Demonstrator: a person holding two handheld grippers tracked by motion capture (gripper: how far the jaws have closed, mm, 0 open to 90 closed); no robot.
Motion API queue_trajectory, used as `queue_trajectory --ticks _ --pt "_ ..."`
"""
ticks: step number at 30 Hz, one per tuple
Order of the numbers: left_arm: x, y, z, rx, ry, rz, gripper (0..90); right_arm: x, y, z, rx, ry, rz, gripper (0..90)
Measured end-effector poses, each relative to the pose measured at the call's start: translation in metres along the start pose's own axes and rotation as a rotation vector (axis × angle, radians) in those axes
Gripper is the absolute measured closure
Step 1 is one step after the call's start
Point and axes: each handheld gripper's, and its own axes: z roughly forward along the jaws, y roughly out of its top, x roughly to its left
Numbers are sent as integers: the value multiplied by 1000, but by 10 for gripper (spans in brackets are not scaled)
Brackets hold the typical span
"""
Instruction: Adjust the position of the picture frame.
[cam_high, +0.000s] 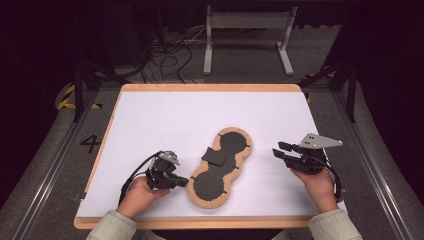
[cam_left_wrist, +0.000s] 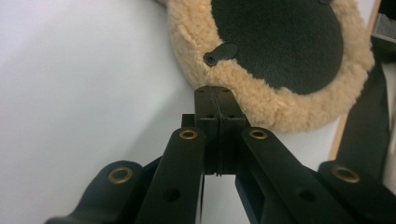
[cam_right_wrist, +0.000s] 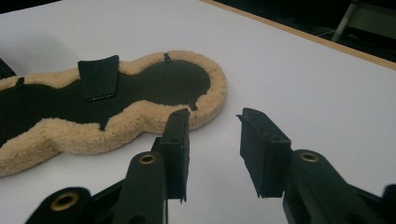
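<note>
The fleece pad (cam_high: 220, 167) lies flat near the front middle of the white table (cam_high: 150, 120), a peanut-shaped thing with a woolly tan border around black felt and a small black flap (cam_high: 216, 157) across its waist. I judge it light, floppy and quick to sag if lifted from one end. My left gripper (cam_left_wrist: 215, 95) has its jaws pressed together on nothing, tip just at the near fleece edge, while my right gripper (cam_right_wrist: 215, 135) stands with jaws apart and empty beside the far lobe; the thick border looks the surest place to pinch
</note>
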Motion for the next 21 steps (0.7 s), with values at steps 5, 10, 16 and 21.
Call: queue_trajectory --ticks 5,10,16,21 --pt "-3 1 2 4 -8 12 900 1 0 2 32 3 9 762" --pt "-2 -4 -7 -47 35 -18 880 3 6 10 99 2 17 897" --pt "6 -13 -23 -142 119 -49 879 5 16 43 261 3 26 900" --pt "11 -22 -34 -206 155 -102 862 6 23 66 331 -17 26 900"
